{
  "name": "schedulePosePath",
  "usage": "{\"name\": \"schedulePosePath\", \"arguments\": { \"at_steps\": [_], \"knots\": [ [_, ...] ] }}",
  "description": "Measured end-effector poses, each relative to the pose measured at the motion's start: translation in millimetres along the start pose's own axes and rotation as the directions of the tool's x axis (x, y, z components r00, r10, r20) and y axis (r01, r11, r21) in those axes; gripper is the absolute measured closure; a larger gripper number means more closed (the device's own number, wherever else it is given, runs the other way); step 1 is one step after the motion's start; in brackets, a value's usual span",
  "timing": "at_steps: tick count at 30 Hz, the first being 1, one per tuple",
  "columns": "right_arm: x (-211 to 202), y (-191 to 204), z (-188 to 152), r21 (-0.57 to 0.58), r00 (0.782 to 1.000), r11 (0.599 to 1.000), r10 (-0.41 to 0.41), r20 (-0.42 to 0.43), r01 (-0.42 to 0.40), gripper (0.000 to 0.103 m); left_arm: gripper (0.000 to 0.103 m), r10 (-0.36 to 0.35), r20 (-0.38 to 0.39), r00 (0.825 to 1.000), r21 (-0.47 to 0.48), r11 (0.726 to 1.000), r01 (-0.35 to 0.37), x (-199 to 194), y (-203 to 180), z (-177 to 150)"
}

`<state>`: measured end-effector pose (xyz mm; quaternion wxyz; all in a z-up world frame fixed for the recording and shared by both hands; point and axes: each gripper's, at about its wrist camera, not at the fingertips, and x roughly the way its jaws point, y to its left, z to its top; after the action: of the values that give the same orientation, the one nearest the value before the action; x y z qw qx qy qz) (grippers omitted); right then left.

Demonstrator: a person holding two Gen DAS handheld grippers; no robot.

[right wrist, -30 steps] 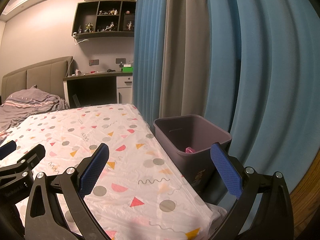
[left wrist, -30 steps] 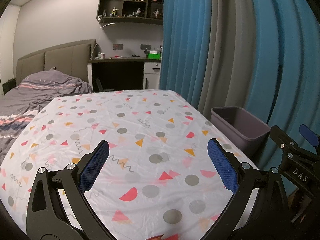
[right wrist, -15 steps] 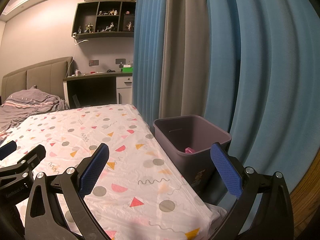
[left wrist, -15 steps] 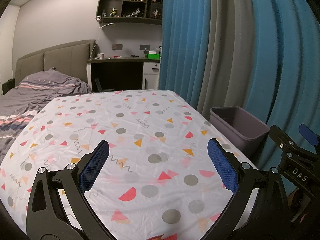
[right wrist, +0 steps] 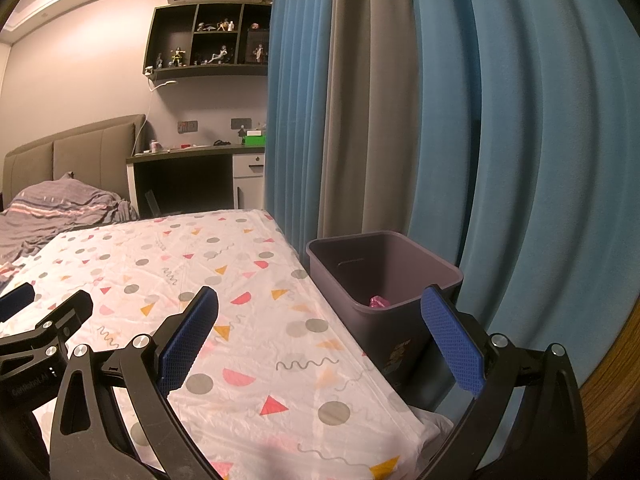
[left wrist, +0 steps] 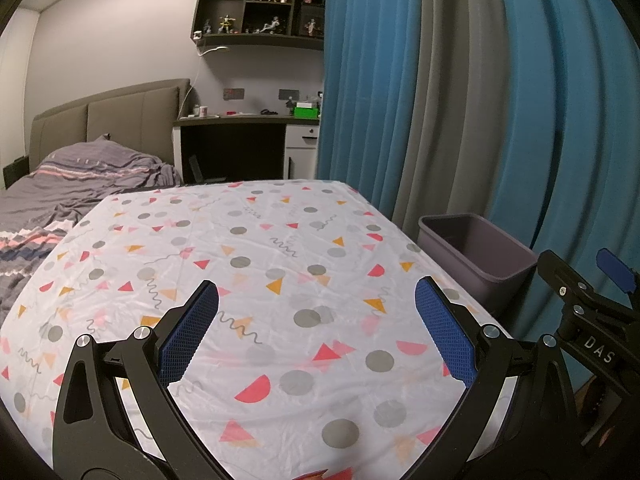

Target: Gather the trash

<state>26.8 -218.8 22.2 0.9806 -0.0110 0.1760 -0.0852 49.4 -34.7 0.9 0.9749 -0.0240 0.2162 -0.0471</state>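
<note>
From my two wrist cameras the biggest thing is the blue and grey curtain [right wrist: 460,120], which fills the right side of both views. Next comes the table [left wrist: 260,248], covered in a white cloth with triangles, dots and squiggles; it spreads out under both tools. Beyond its far edge I see a bed [left wrist: 80,184] with a rumpled grey cover, and a dark wall shelf [left wrist: 260,12] with small figures.

Beside the table's right edge, against the curtain, stands the grey bin [right wrist: 384,276], upright and open at the top. In the right wrist view it sits between my blue pads but farther ahead, nearer the right-hand pad. At the bottom of it lies a small pink scrap [right wrist: 378,302], which I take to be a crumpled wrapper (too small for me to be sure).

My left tongs [left wrist: 316,328] hover over the cloth with the fingers spread wide and nothing between them; the bin is ahead and to their right, outside the gap. My right tongs [right wrist: 320,336] are likewise wide apart and hold nothing, straddling the table's right edge, with the pink scrap ahead of them down in the bin.
</note>
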Motion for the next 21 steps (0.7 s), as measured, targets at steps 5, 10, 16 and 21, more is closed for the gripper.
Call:
{"name": "schedulePosePath", "arguments": {
  "at_steps": [5, 10, 16, 21],
  "knots": [
    [-0.5, -0.6, 0.9, 0.002, 1.0, 1.0, 0.001, 0.001, -0.001, 0.006, 0.006, -0.003, 0.0, 1.0, 0.002, 1.0, 0.003, 1.4, -3.5, 0.7],
    [0.0, -0.9, 0.9, 0.001, 1.0, 1.0, 0.0, -0.001, 0.0, 0.006, 0.006, -0.001, 0.001, 1.0, 0.004, 1.0, 0.001, 1.5, -3.8, 1.0],
    [-1.8, -1.1, 3.0, 0.004, 1.0, 1.0, -0.001, 0.003, 0.001, 0.006, 0.006, -0.007, 0.003, 1.0, 0.005, 1.0, 0.007, 1.6, -4.8, 2.3],
    [-0.8, -1.8, 2.3, 0.003, 1.0, 1.0, -0.001, 0.002, 0.001, 0.006, 0.006, -0.008, 0.004, 1.0, 0.007, 1.0, 0.008, 2.0, -6.0, 2.9]
  ]
}}
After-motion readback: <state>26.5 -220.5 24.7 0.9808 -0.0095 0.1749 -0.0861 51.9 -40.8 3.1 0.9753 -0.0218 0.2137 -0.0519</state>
